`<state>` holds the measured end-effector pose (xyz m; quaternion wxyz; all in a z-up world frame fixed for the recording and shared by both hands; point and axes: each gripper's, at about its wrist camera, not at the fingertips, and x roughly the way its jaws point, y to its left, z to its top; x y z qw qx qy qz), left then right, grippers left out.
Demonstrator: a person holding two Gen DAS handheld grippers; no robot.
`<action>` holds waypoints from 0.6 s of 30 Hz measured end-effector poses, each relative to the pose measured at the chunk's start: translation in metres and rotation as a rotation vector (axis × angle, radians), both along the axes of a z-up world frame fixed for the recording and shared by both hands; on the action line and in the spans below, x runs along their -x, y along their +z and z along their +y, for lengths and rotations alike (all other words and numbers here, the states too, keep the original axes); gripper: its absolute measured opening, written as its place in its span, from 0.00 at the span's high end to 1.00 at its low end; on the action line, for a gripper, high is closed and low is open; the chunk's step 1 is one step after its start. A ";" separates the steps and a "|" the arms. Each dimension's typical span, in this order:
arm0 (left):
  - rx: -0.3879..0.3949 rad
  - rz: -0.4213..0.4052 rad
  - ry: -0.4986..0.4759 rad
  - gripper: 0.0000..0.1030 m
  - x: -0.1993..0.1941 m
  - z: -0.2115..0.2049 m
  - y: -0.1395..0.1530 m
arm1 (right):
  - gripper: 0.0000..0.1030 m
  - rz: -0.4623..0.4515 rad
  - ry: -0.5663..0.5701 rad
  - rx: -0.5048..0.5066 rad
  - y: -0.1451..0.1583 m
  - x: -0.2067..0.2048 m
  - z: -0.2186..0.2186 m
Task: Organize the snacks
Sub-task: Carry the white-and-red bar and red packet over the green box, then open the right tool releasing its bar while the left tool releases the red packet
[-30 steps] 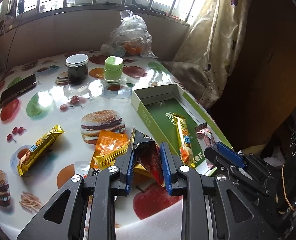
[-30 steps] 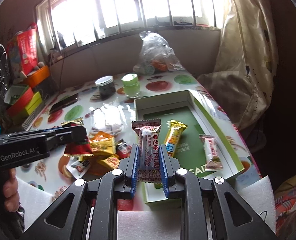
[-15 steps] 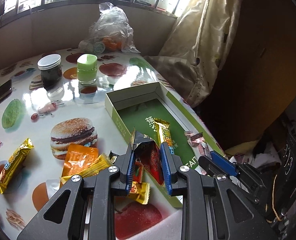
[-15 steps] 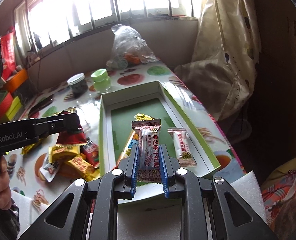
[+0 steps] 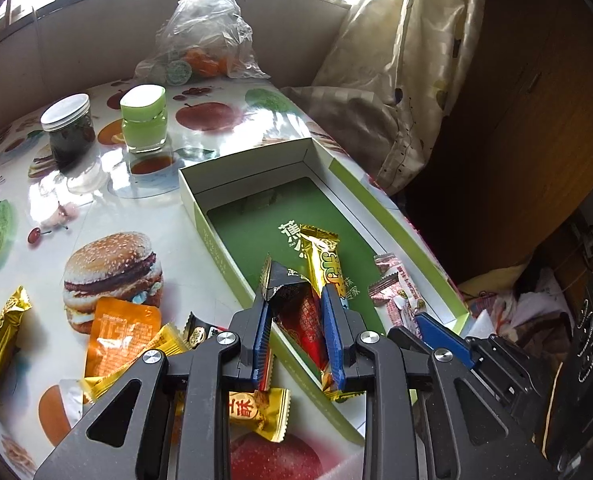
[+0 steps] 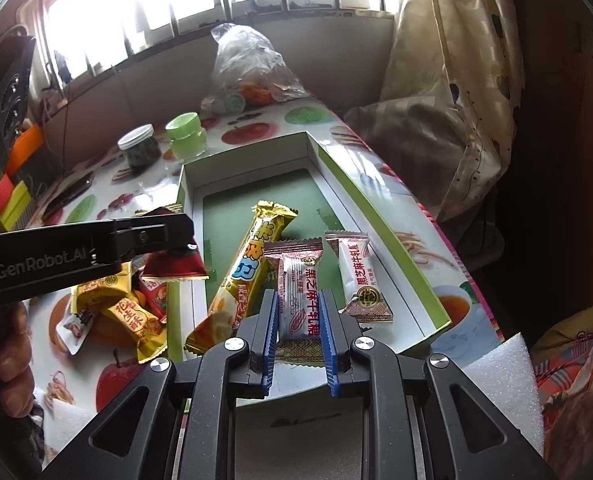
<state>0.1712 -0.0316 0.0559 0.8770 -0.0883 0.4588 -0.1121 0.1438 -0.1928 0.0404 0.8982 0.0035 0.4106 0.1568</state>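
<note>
Snacks sit clamped in both tongs: the right gripper (image 6: 298, 312) pinches a pink nougat (image 6: 298, 298) above the near end of the green box (image 6: 392, 236); the left gripper (image 5: 296, 312) grips a red packet (image 5: 302, 312) over the box's near left wall. At 12 o'clock lies a gold bar (image 6: 248, 264); at 9, loose candies (image 5: 128, 336) on the table (image 5: 168, 216).

2 jars (image 5: 69, 132), 1 box (image 5: 256, 168), 2 nougat packets (image 6: 361, 276), 2 gold bars (image 5: 0, 344).
</note>
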 end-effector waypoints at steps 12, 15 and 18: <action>-0.004 0.044 -0.015 0.75 -0.014 -0.008 -0.016 | 0.81 0.016 0.003 0.037 -0.008 -0.003 0.005; -0.005 0.039 -0.014 0.75 -0.015 -0.008 -0.015 | 0.81 0.014 0.005 0.040 -0.008 -0.003 0.006; -0.003 0.046 -0.017 0.75 -0.016 -0.008 -0.017 | 0.81 0.016 0.002 0.044 -0.009 -0.004 0.006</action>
